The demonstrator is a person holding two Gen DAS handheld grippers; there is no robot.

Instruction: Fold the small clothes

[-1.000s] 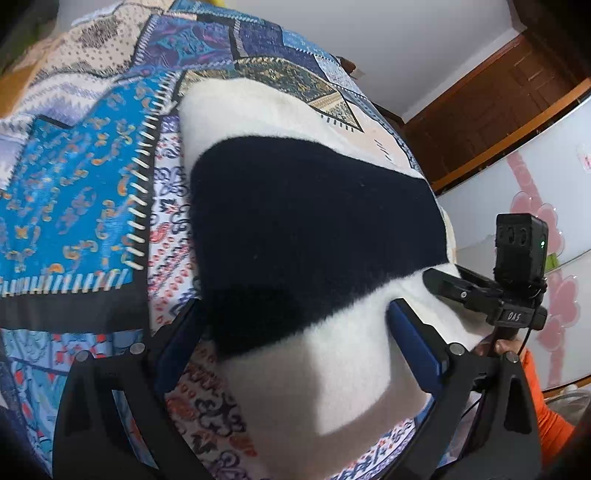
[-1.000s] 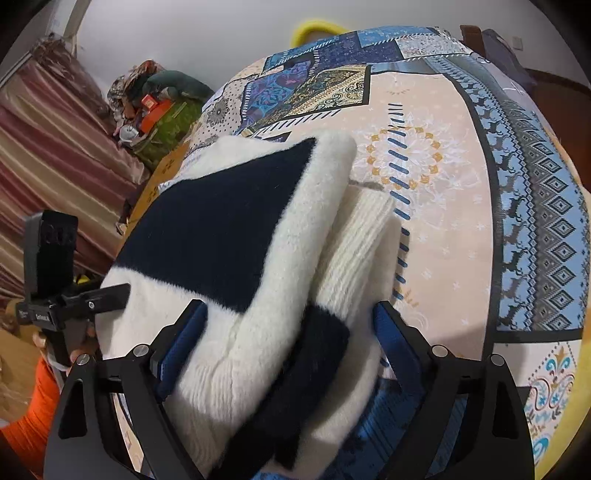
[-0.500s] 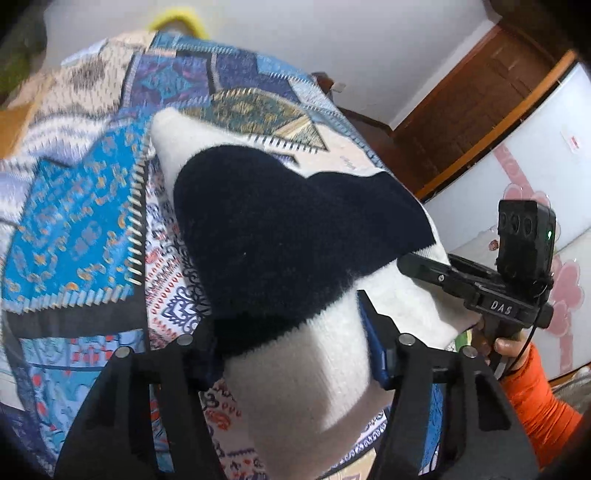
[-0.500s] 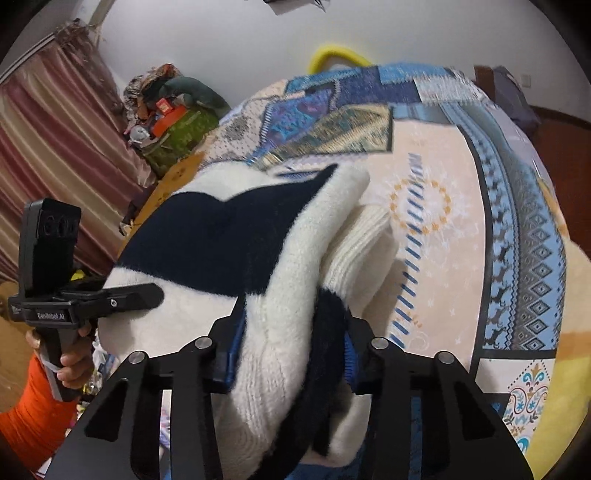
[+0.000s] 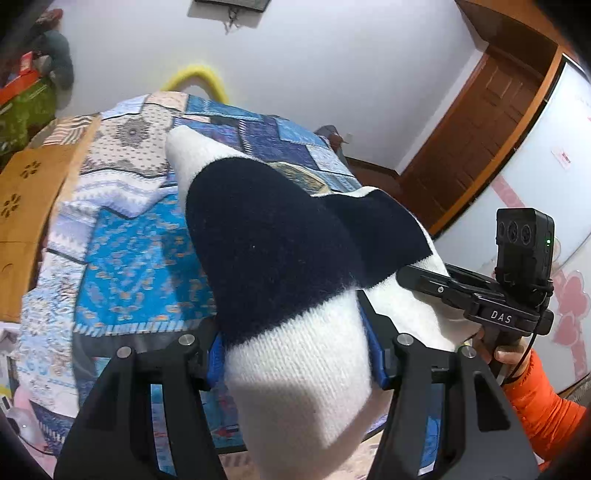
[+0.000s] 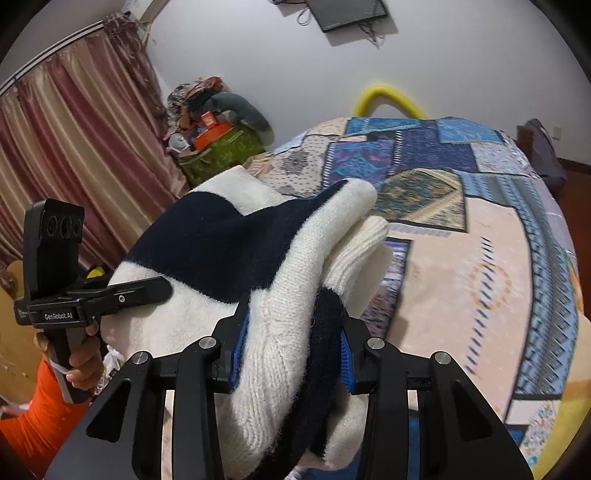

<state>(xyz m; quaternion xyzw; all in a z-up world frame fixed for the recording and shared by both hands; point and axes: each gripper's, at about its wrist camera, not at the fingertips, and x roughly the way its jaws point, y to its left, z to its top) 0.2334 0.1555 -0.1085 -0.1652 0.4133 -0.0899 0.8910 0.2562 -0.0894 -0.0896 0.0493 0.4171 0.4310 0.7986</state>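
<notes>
left gripper (image 5: 295,354) clamped on the near end of the knit sweater (image 5: 280,258), blue pads pressed into the white ribbed part on both sides. right gripper (image 6: 291,350) also clamped, pinching a thicker bunch of the same sweater (image 6: 236,243), white knit plus a dark layer between the pads. the sweater is white with a wide navy band, held up off the bedspread (image 5: 125,266) at its near edge, spanning between the two grippers; the far end droops toward the bed, but whether it touches is hard to tell, the fisheye squashes it.

step in hand looks like carrying the near edge over to fold. to do it well: keep both grips level with each other so the edge stays straight, move the two hands together, lay the edge down square on the far part, and let go only once the fabric rests flat. the right grip holds several layers, so i'd guess it could slip or drag a layer out of line.

surface: a patchwork-print bedspread (image 6: 480,258), blue and beige panels, soft. beyond it a yellow curved bar (image 6: 388,98) at the head of the bed, white wall, a dark screen (image 6: 347,13) mounted high, striped curtain (image 6: 74,147) on the left, a pile of clutter (image 6: 218,136) in the corner, wooden door (image 5: 480,136) on the other side. orange sleeve (image 5: 539,398) on the person.
</notes>
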